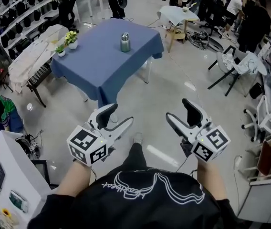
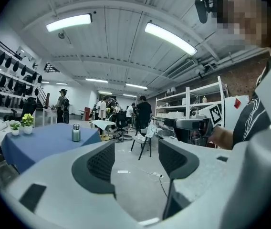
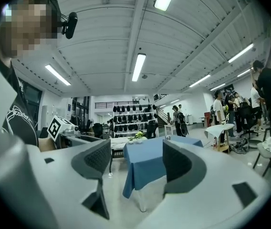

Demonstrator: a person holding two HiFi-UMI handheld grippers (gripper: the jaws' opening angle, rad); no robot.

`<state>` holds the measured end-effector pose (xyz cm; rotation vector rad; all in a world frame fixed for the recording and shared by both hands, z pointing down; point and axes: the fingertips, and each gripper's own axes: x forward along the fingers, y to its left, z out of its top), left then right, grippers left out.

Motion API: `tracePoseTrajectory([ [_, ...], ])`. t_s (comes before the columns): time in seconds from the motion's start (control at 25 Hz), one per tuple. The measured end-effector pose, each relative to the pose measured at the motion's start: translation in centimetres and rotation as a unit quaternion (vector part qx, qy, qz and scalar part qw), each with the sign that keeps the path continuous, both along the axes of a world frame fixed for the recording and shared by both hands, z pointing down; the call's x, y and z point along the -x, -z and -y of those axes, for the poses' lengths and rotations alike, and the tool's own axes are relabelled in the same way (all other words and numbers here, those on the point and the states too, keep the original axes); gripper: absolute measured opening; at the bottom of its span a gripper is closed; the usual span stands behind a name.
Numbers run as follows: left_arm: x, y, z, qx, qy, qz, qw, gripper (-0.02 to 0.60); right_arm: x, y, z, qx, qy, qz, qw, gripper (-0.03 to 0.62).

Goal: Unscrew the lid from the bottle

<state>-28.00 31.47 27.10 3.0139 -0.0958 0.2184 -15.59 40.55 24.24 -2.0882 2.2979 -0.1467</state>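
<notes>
Close to the person's body, the left gripper (image 1: 118, 118) and the right gripper (image 1: 182, 114) both have their jaws spread, with nothing between them. Shiny floor (image 1: 173, 85) lies between them and the blue table (image 1: 102, 70) at 12 o'clock. The bottle (image 1: 125, 42) stands upright there, with its lid (image 1: 125, 35) on. At its 9 o'clock a white pot (image 1: 72, 45) and a smaller pot (image 1: 61, 53) each hold a little plant.

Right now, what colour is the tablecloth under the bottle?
Blue; the tablecloth shows best in the head view.
</notes>
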Motion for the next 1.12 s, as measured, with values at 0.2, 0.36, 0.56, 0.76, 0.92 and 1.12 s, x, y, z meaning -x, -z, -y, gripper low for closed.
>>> tracePoseTrajectory([
  [0.2, -5.0, -3.4, 5.0, 0.0, 0.024, 0.01, 0.9997, 0.282, -5.1, -2.9, 4.1, 0.02, 0.003, 0.002, 1.0, 0.344],
  [0.36, -9.9, -5.2, 12.0, 0.001, 0.031, 0.032, 0.999, 0.291, -9.8, -3.9, 10.4, 0.039, 0.005, 0.009, 0.999, 0.35],
  [0.56, -15.9, -7.5, 22.2, -0.005, 0.055, 0.062, 0.9966, 0.299, -15.5, -3.9, 19.5, 0.044, 0.016, 0.005, 0.999, 0.353],
  [0.76, -20.6, -11.0, 31.6, -0.02, 0.091, 0.1, 0.9906, 0.305, -19.9, -4.7, 26.9, 0.055, 0.027, 0.003, 0.998, 0.354],
  [0.92, -24.0, -13.0, 36.6, -0.039, 0.094, 0.122, 0.9873, 0.308, -22.3, -6.0, 30.7, 0.069, 0.028, 0.011, 0.997, 0.353],
  [1.12, -27.3, -15.0, 40.9, -0.056, 0.097, 0.144, 0.9832, 0.31, -23.6, -7.0, 33.4, 0.079, 0.036, 0.019, 0.996, 0.353],
])
